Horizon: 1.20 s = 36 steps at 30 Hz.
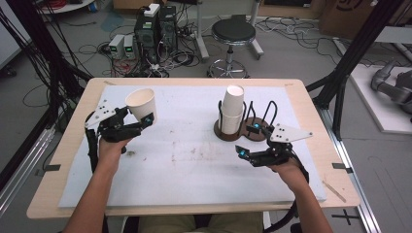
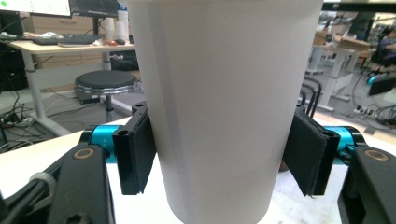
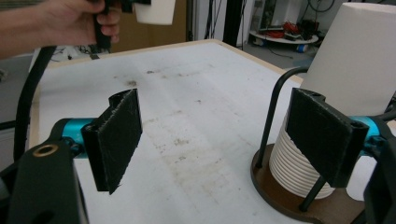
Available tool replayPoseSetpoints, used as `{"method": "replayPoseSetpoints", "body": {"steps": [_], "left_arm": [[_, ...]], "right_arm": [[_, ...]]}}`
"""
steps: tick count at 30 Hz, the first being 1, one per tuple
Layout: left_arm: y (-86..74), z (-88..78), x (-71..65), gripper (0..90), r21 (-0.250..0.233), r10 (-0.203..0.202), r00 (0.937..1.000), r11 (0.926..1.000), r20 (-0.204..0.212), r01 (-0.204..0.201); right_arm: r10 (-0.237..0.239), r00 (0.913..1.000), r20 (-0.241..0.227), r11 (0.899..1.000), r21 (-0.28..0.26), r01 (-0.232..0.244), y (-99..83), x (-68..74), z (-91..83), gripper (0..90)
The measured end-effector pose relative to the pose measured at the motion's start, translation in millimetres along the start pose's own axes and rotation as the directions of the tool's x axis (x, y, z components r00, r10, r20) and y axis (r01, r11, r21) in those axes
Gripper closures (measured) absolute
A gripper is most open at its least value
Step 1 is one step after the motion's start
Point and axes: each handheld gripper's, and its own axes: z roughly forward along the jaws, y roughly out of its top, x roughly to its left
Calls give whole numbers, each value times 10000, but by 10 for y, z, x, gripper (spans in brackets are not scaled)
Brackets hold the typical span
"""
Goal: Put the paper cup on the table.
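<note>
My left gripper is shut on a white paper cup, held upright above the left side of the table. In the left gripper view the cup stands between the two black pads, which press on its sides. My right gripper stands open beside a dark round cup holder that carries a stack of white paper cups. In the right gripper view the gripper has nothing between its jaws. The stack and the holder's wire hoops are just behind the right jaw.
A white, stained mat covers most of the wooden table. Beyond the far edge are a black stool, computer boxes and floor cables. Black frame posts rise at the right.
</note>
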Motion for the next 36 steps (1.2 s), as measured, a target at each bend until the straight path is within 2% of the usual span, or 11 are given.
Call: {"method": "replayPoseSetpoints", "body": {"steps": [2, 6, 10, 15, 17, 23, 25, 28, 33, 35, 36], "left_arm": [[-56, -3, 30, 330, 51, -63, 10000, 10000, -68, 63], [-146, 5, 88, 332, 218, 89, 9994, 9997, -328, -82], [-247, 50, 199, 333, 414, -38, 9979, 9991, -650, 65], [-374, 171, 296, 330, 969, 80, 9922, 9953, -1241, 40], [-433, 225, 335, 329, 1219, -8, 9901, 9924, -1404, 181], [-596, 327, 453, 329, 1934, -539, 9809, 9769, -1867, 905], [-638, 354, 465, 329, 2378, -382, 9783, 9674, -2038, 873], [-670, 372, 469, 329, 2694, -395, 9765, 9581, -2117, 972], [-673, 419, 428, 329, 3087, -13, 9761, 9486, -2173, 700], [-673, 441, 411, 329, 3404, 201, 9741, 9384, -2251, 593], [-675, 458, 396, 329, 3659, 339, 9740, 9292, -2239, 518]], "right_arm": [[73, 10000, -28, 10000, 1, -73, 1, 2, -4, 191], [37, 10000, -16, 10000, 18, -37, -5, -2, 0, 191], [79, 10000, -48, 9999, 77, -78, -10, 5, 14, 191], [38, 10000, -33, 10000, 84, -37, -13, -2, 19, 191], [136, 9999, -63, 9998, 119, -135, -15, -1, 16, 191], [141, 9999, -77, 9998, 127, -140, -28, -12, 16, 191], [163, 9998, -72, 9998, 135, -162, -32, -16, 16, 192], [160, 9998, -76, 9997, 172, -158, -37, -20, 23, 191], [154, 9999, -63, 9997, 182, -153, -38, -20, 28, 191], [151, 9999, -56, 9997, 189, -150, -40, -19, 27, 191], [124, 9999, -41, 9998, 183, -124, -39, -19, 26, 191]]}}
